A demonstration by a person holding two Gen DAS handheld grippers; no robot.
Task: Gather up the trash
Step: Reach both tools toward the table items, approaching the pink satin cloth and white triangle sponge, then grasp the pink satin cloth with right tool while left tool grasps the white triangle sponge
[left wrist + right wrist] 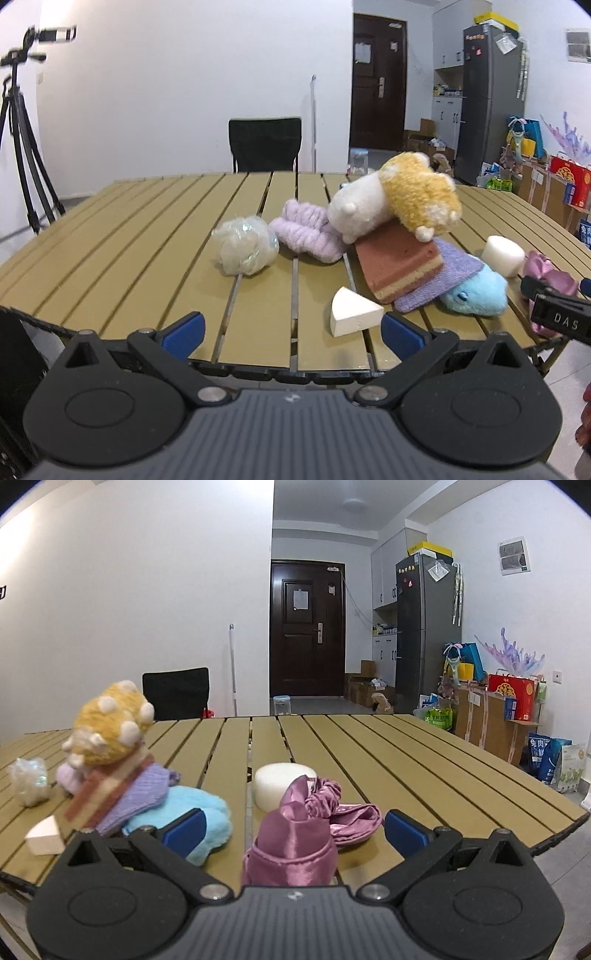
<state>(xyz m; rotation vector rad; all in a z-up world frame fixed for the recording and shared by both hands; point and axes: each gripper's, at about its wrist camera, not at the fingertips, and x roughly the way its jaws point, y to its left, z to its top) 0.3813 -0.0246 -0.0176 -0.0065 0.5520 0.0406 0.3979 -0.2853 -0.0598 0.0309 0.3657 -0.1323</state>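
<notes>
Left gripper [291, 332]: held level at the near edge of the slatted table [147, 229], jaws spread wide, nothing between the 2 blue pads [184, 334]. Aimed across the tabletop toward the pile of items. White wedge block [354, 312] just ahead of the right-hand pad, apart from it.

Right gripper [293, 829]: also level at the near table edge, jaws spread wide, no grasp. Pink satin cloth [299, 834] bunched in the gap between its pads, rising above the gripper body; contact with either pad not evident. Tip of the right gripper seen at the right edge of the left wrist view, beside the same cloth.

Items on table, left to right in the left wrist view:
- Crumpled clear plastic ball [245, 245], standing alone, left of the pile.
- Lilac fuzzy piece [306, 230], touching the plush toy.
- White and yellow plush toy [395, 197], lying tilted on top of the brown layered sponge [399, 266].
- Sponge resting on a purple knitted cloth [439, 280], which overlaps a light blue plush [476, 293].
- White foam cylinder [504, 254], upright, just behind the blue plush and beside the pink cloth.

Black chair [264, 144] beyond the far table edge. Tripod [18, 129] at far left.
</notes>
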